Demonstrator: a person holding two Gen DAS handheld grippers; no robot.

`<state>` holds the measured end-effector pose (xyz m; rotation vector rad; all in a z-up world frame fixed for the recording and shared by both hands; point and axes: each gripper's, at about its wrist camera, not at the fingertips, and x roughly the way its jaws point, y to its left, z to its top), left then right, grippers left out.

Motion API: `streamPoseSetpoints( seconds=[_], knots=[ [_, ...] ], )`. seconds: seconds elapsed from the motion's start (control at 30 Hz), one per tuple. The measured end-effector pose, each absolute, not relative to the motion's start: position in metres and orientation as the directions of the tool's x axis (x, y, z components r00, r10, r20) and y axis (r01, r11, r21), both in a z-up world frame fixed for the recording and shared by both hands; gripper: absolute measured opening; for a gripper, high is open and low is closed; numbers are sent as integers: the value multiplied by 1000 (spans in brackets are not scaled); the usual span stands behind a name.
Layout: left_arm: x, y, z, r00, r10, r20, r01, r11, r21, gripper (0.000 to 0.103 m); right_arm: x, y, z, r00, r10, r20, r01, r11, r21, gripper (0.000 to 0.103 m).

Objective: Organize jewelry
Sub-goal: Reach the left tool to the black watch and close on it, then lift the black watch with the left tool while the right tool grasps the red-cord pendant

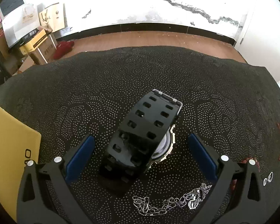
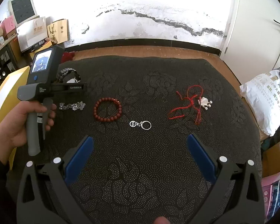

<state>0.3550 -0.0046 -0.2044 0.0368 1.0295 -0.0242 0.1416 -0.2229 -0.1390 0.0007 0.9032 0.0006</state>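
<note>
The left gripper (image 1: 140, 145) is spread wide and holds nothing. The watch (image 1: 140, 130) stands on the mat (image 1: 84, 84) between its blue pads, touching neither. The chain (image 1: 169, 203) lies at the watch's 5 o'clock, near the right pad.

The right gripper (image 2: 140, 145) is also wide open and empty, hovering over bare mat. From it, the rings (image 2: 141, 125) lie at 12 o'clock, the bead bracelet (image 2: 107, 110) at 11, and the red cord (image 2: 188, 102) at 1.

Step in hand, by judgement: approach to the watch. Next move: lower the left gripper, center the strap between the pads, then close. The yellow box (image 1: 9, 149) at 9 o'clock is a likely destination.
</note>
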Motion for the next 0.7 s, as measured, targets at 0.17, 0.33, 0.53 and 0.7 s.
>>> streamPoseSetpoints(
  seconds=[0.17,0.33,0.53,0.7],
  knots=[
    [348,-4,-202,554,4,-833,33,999,27,74,143,-228,-140,610,30,-792,-5,999,34,97],
    [345,0,-197,563,-10,-827,35,999,11,51,147,-241,-142,597,34,-802,25,998,61,97],
    [326,-2,-190,566,3,-825,53,998,40,50,150,-250,-139,602,53,-797,29,996,88,97],
    [287,-1,-167,571,0,-821,89,994,63,50,153,-260,-142,585,46,-810,54,994,96,97]
  ],
)
